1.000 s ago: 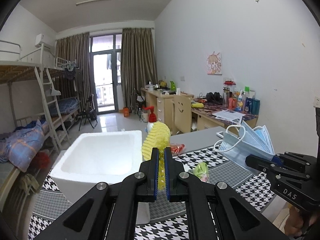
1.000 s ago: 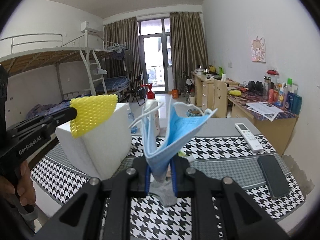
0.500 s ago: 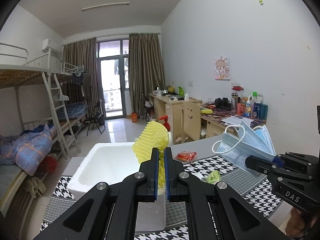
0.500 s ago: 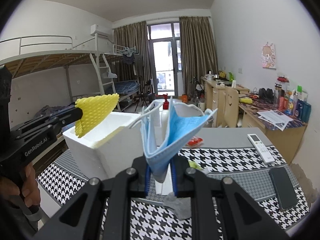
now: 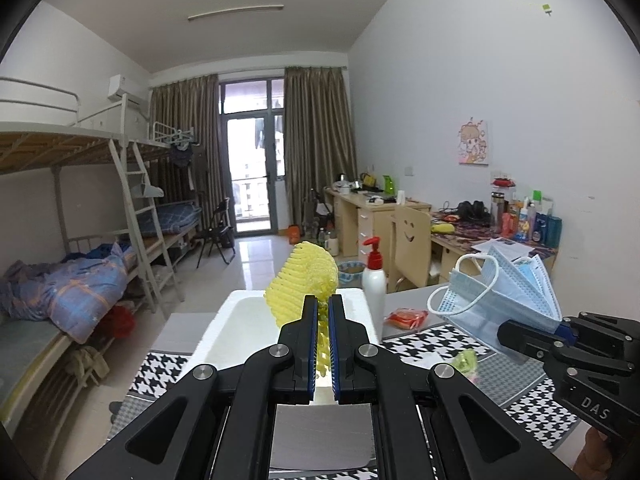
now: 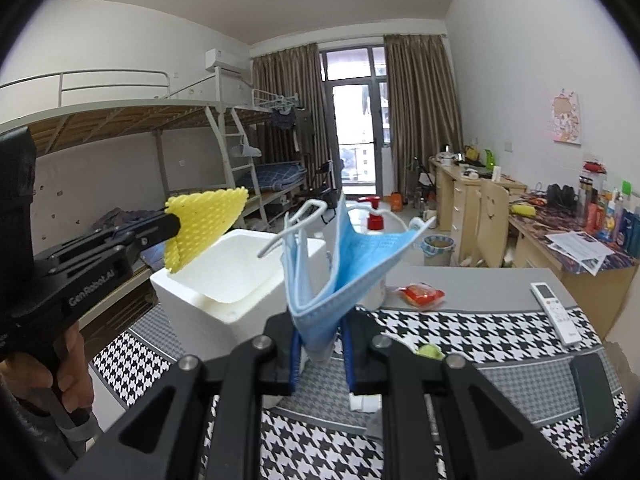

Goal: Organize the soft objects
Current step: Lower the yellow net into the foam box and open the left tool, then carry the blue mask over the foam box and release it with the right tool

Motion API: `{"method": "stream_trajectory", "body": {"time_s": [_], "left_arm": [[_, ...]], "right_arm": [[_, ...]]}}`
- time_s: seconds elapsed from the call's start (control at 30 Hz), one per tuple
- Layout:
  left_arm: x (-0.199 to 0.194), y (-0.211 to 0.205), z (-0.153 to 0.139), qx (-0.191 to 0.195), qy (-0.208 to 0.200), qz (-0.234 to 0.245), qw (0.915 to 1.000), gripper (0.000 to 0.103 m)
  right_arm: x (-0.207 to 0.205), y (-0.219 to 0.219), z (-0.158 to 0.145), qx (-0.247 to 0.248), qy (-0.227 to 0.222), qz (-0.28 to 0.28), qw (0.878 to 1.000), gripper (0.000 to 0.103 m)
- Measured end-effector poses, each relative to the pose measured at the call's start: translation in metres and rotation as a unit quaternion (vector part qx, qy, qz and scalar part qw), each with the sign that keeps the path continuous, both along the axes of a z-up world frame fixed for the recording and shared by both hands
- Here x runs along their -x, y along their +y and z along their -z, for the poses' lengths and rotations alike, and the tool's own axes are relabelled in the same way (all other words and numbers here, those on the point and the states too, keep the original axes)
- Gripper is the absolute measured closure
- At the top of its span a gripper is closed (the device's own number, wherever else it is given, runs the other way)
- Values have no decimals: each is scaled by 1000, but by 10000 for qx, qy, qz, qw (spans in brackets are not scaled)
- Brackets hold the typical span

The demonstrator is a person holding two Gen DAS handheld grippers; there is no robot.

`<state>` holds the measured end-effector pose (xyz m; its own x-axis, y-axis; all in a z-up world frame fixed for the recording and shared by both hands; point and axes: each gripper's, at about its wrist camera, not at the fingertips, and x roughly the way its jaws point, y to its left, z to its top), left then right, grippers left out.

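My left gripper [image 5: 324, 312] is shut on a yellow foam net [image 5: 304, 280], held in the air over the near rim of the white foam box [image 5: 240, 320]. In the right wrist view that left gripper [image 6: 174, 220] reaches in from the left with the yellow foam net [image 6: 204, 224] above the white foam box [image 6: 240, 272]. My right gripper [image 6: 320, 340] is shut on a bunch of blue face masks [image 6: 340, 264] that fan upward, right of the box. The left wrist view shows the right gripper [image 5: 508, 336] and its face masks [image 5: 504, 300] at the right.
A white pump bottle [image 5: 374, 284] with a red top stands right of the box. A red packet [image 6: 420, 294], a green wrapped piece [image 6: 430, 350], a white remote [image 6: 556, 312] and a black phone [image 6: 596, 392] lie on the houndstooth mat [image 6: 460, 336]. A hand [image 6: 60, 368] holds the left gripper's handle.
Both grippers have risen and drawn back a little with their loads. The foam box now looks lower and farther, with its inside in view.
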<state>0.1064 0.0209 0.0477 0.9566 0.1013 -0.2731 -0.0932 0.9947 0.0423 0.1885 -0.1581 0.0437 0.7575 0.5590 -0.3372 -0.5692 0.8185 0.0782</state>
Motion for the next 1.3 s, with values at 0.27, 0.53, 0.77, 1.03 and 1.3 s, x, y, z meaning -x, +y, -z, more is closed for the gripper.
{"method": "stream_trajectory", "body": {"time_s": [0.27,0.53,0.77,1.03,1.3], "left_arm": [[-13,12,5,112,212,-194,9995,97],[-34,26,16,234,542,-258,9979,97],[-42,38,22,283,636,-241,9973,92],[-34,39,19,271,378,-290,9985,11],[-24,40,18,150,180,-352,9991,1]], "right_arm": [[-6,13,-1,14,-11,-207,9998,83],[-14,20,4,71,49,-236,9997,83],[-16,24,4,113,64,-166,9998,83],[-15,31,2,159,58,-154,9997,83],[-19,41,-2,216,64,-206,9995,83]]}}
